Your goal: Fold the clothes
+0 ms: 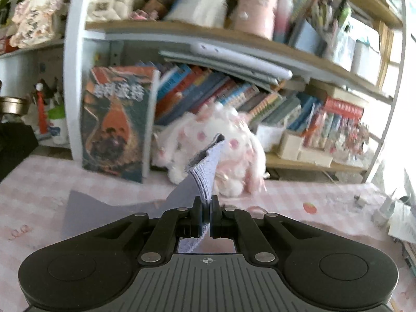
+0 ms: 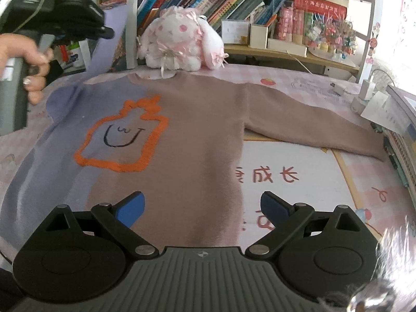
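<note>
The bookshelf (image 2: 260, 2) is filling the back of the room, its books leaning in packed rows, spines too blurred to read. Below it the worktop (image 2: 299, 161) is lying under a pink checked cover, with big pink characters showing, 成长 readable among them. The sweater (image 2: 187, 135) is spreading flat across that worktop, front up, half lilac and half dusty pink, an orange outline with a small drawn face on its chest; its one pink sleeve is stretching out towards the right edge. A large book (image 1: 114, 124) is standing against the shelf, its cover title too smeared to read. The plush rabbit (image 2: 179, 41) is sitting just behind the collar. The left gripper (image 1: 207, 208) is pinching the lilac cuff (image 1: 205, 176), jaws clamped tight on the ribbing and lifting it off the worktop. The right gripper (image 2: 202, 205) is hovering over the hem, jaws spread wide, holding nothing.
</note>
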Motion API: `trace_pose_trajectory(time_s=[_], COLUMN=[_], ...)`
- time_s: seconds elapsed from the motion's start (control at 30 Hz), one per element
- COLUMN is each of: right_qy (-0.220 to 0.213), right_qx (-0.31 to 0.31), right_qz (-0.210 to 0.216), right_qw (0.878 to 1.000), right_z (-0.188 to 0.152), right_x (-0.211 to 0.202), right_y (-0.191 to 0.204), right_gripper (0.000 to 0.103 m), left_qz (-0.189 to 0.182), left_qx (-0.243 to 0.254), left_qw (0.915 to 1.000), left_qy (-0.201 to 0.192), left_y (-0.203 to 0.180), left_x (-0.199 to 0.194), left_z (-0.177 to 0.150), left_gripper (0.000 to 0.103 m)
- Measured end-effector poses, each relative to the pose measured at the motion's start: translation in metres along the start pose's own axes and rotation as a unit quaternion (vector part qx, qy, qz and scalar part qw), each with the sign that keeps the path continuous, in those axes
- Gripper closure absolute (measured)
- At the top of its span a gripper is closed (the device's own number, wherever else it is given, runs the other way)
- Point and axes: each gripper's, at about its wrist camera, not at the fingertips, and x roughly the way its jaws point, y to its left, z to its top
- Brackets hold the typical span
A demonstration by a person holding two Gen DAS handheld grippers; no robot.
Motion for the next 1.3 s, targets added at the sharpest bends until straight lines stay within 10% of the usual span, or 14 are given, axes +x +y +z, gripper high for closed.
trace_pose_trajectory(time_s=[0.57,0.77,0.93,1.3], right_qy=[0.017,0.018,0.019,0.059], right_qx=[0.029,0.034,0.033,0.025], right_qz=[-0.009,-0.012,-0.001,0.029], right_qw=[0.999,0.999,0.999,0.998], right_z=[-0.008,-0.01,-0.009,-0.014], right_x=[0.005,0.004,0.006,0.027], right_y=[-0.047,-0.051,-0.048,-0.017], right_gripper=[0.007,0.007,0.007,0.007], left_qz=[-0.005,-0.016,-0.02,0.149], left_qx=[0.037,0.058,0.055,0.026], left_qw=[0.9977,0.9882,0.991,0.9778], left_qy=[0.057,0.141,0.12,0.145], left_y=[-0.051,-0.06,-0.049,0.068], left_x=[0.042,0.058,0.017,-0.093], left_z=[-0.03,-0.042,-0.051,-0.106], left_gripper=[0.099,0.06,0.038,0.038])
